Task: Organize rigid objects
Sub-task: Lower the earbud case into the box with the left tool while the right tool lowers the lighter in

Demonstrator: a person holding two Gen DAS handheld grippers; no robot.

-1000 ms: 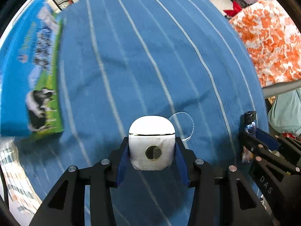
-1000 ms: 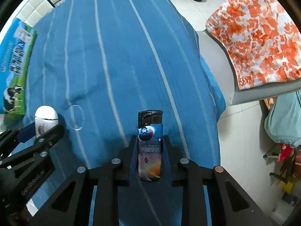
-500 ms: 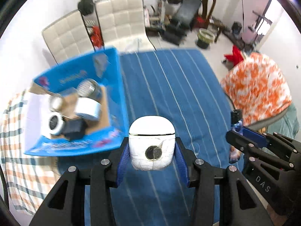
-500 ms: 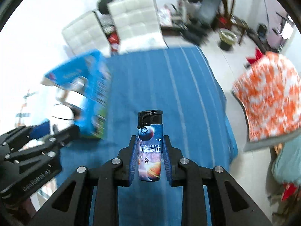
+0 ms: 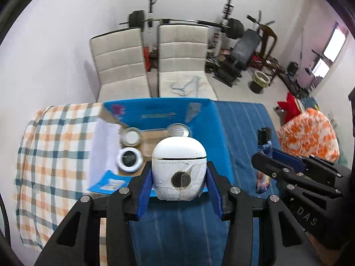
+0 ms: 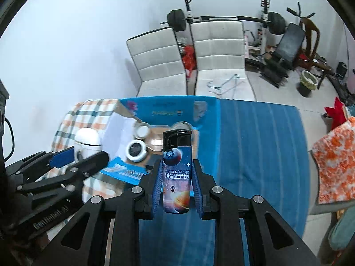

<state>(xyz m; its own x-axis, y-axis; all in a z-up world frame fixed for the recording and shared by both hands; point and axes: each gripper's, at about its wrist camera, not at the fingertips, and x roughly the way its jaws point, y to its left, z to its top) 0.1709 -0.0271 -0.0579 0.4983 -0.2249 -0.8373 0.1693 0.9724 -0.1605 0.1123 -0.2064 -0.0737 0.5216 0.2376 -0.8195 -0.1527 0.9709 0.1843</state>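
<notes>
White case (image 5: 179, 168) between left tongs (image 5: 179, 190).

box (image 5: 221, 133) open above; tape rolls (image 5: 131, 136) crowd its floor.

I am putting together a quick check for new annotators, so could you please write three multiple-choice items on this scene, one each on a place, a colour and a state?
1. Where does the blue box stand?
A. on a white chair
B. on the floor
C. on the table where the checked cloth meets the blue one

2. What colour is the lighter's cap?
A. black
B. red
C. white

3. What is the left gripper doing?
A. hanging open with nothing in it
B. clamped on the white case
C. clamped on a roll of tape

Answers:
1 C, the checked cloth lies to the box's left and the blue cloth to its right.
2 A, the cap above the space print is black.
3 B, both blue pads press the case's sides.
</notes>
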